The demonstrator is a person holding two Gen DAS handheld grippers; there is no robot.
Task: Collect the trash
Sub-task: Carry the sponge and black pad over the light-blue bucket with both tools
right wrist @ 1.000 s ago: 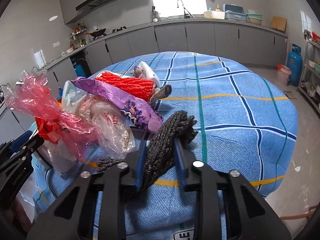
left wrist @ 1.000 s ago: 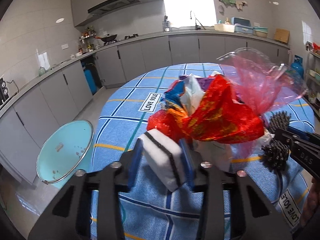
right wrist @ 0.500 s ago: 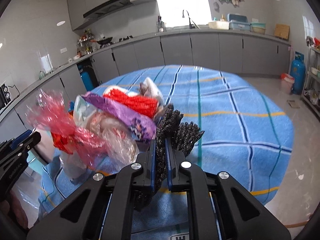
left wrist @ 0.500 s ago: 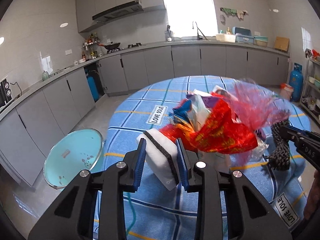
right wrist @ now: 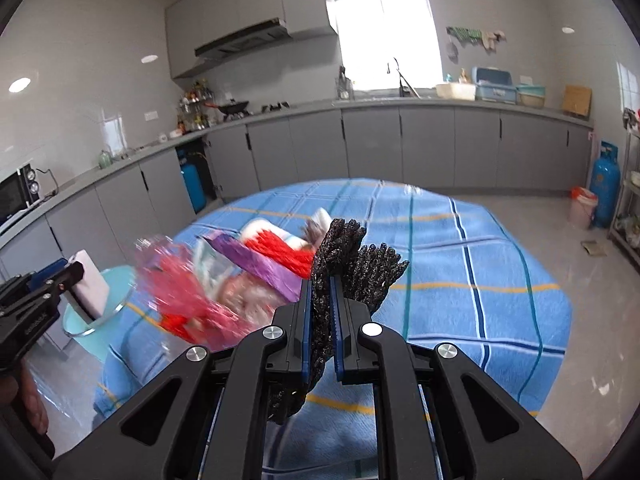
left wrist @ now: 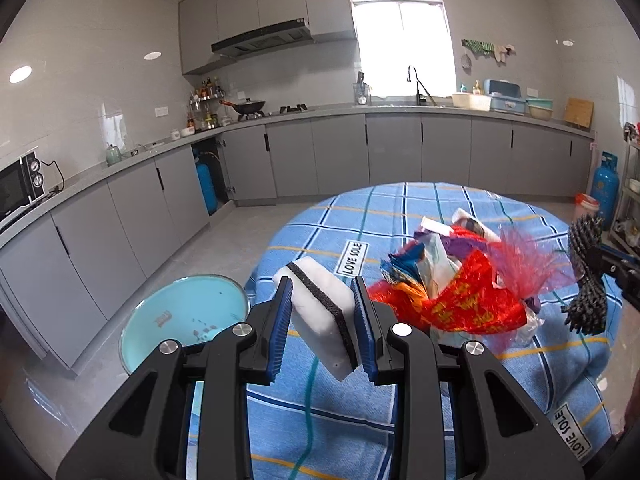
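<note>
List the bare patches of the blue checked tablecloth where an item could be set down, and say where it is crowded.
Free: the wide stretch of blue checked tablecloth to the right of the black knitted mesh, out to the table's edge, and the far strip toward the grey cabinets. Crowded: the side toward the light blue bin, covered by the heap of red, purple and clear wrappers.

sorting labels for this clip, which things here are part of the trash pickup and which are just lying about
Part of the job:
white sponge in the left tongs
black mesh scrap in the right tongs
wrapper pile on the table
teal bin on the floor

Just lying about:
wok
microwave
gas cylinder
</note>
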